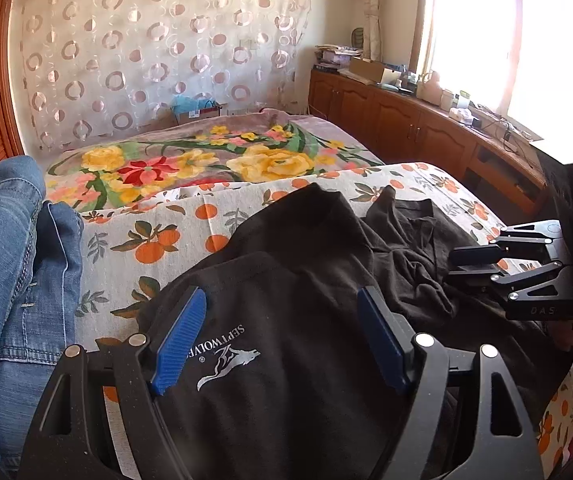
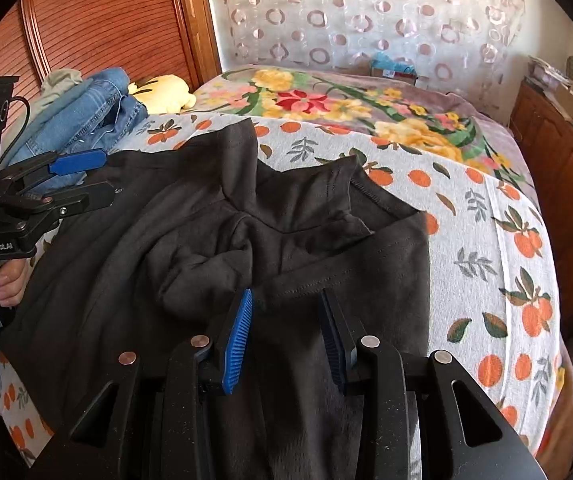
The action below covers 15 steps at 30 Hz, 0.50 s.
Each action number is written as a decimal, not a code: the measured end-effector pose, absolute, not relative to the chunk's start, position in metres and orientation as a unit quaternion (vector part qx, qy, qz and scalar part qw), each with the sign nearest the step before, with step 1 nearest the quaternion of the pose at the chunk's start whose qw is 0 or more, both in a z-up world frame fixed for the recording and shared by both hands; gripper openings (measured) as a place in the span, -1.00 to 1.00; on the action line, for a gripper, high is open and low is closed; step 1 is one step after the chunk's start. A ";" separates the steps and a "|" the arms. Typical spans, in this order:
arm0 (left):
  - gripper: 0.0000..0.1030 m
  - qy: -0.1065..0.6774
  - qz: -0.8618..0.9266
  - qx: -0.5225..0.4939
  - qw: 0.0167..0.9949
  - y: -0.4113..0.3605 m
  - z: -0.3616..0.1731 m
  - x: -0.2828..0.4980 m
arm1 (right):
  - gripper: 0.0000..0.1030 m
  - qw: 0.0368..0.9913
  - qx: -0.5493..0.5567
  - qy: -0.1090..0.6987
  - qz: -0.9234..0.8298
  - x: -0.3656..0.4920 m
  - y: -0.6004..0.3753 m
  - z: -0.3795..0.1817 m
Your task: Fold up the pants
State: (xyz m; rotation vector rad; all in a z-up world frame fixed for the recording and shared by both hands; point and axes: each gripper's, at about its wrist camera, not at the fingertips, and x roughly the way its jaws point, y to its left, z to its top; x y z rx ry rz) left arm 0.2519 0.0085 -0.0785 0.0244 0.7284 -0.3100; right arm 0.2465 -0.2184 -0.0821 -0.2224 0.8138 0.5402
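Pants [image 2: 214, 240] lie rumpled on the orange-print bedsheet [image 2: 486, 216], directly below and ahead of both grippers, legs running away from you toward the floral blanket [image 2: 346, 100]. Your left gripper [image 1: 282, 336] stands spread wide over the logo panel, pinching nothing. Your right gripper [image 2: 286, 336] is half spread over a stitched seam, gripping nothing, and looks nearer the bunched middle.

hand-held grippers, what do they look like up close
Both are black metal linkage frames with silver rivets and ribbed blue pads on the fingers. The left hand-held gripper carries white "GenRobot.AI" lettering, a grey trigger and a black cable. The right hand-held gripper is marked "DAS".
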 end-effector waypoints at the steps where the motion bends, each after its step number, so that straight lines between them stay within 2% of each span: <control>1: 0.52 0.356 -0.151 0.012 0.922 0.009 -0.080 0.252 | -0.31 0.877 -0.108 0.390 0.259 0.245 -0.219 -0.082; 2: 0.52 0.357 -0.150 0.012 0.922 0.010 -0.082 0.252 | -0.33 0.876 -0.109 0.390 0.260 0.245 -0.220 -0.081; 4: 0.52 0.363 -0.149 0.007 0.920 0.012 -0.086 0.253 | -0.85 0.875 -0.111 0.388 0.266 0.242 -0.222 -0.079; 5: 0.52 0.365 -0.148 0.006 0.919 0.012 -0.087 0.254 | -0.90 0.877 -0.115 0.385 0.264 0.241 -0.225 -0.078; 15: 0.52 0.369 -0.142 0.001 0.919 0.013 -0.089 0.254 | -0.94 0.928 -0.102 0.320 0.163 0.241 -0.280 -0.038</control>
